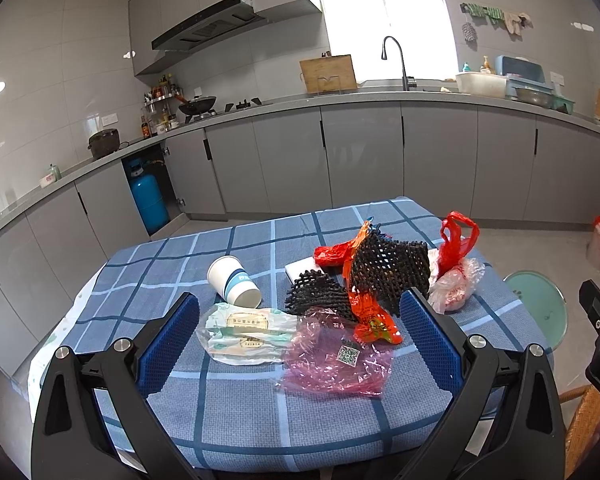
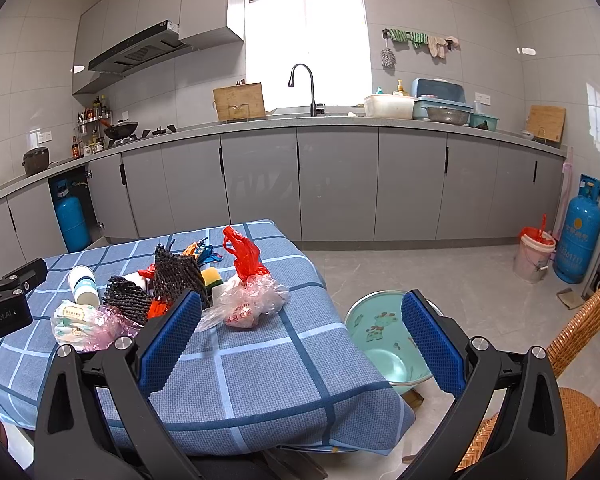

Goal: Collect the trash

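Note:
Trash lies on a blue checked tablecloth (image 1: 240,404): a tipped paper cup (image 1: 233,281), a white-green wrapper (image 1: 246,334), a pink plastic film (image 1: 336,356), black foam nets (image 1: 388,270), orange-red wrappers (image 1: 374,320), and a red bag tied over a clear bag (image 1: 456,276). My left gripper (image 1: 300,344) hovers open above the near pile, holding nothing. My right gripper (image 2: 300,332) stands open over the table's right edge, empty. The clear bag (image 2: 248,300) lies just beyond its left finger (image 2: 168,344). A green basin (image 2: 384,340) sits on the floor beside the table.
Grey kitchen cabinets and a counter with a sink run behind the table. A bucket lined with red plastic (image 2: 534,254) and a blue gas cylinder (image 2: 578,232) stand at the right wall. A wicker chair (image 2: 580,368) is close at the right.

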`<state>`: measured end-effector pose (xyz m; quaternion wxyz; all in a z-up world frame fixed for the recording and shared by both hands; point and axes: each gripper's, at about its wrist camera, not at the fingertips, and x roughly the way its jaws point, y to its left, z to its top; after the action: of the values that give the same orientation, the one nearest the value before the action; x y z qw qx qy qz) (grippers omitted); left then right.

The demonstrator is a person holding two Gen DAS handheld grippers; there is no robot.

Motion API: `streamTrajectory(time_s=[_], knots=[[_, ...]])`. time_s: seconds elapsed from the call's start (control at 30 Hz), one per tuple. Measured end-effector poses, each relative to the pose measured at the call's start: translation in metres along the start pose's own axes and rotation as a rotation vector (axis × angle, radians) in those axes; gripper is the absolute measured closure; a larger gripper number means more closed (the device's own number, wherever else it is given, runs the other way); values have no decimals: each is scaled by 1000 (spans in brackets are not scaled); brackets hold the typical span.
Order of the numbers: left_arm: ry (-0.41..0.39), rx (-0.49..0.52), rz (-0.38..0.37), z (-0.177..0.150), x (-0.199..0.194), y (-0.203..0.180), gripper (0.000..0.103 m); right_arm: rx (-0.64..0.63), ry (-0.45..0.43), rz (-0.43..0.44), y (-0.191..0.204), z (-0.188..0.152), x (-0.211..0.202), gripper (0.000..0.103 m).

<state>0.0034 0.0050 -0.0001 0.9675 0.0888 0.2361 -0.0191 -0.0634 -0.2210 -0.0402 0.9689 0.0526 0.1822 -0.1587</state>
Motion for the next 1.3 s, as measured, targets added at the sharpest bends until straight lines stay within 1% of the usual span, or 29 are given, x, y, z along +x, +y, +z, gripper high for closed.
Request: streamTrajectory(time_s=[1.3], knots=[[-2, -5, -1, 1, -1, 1, 4, 2, 1, 2, 3, 0, 0, 4]])
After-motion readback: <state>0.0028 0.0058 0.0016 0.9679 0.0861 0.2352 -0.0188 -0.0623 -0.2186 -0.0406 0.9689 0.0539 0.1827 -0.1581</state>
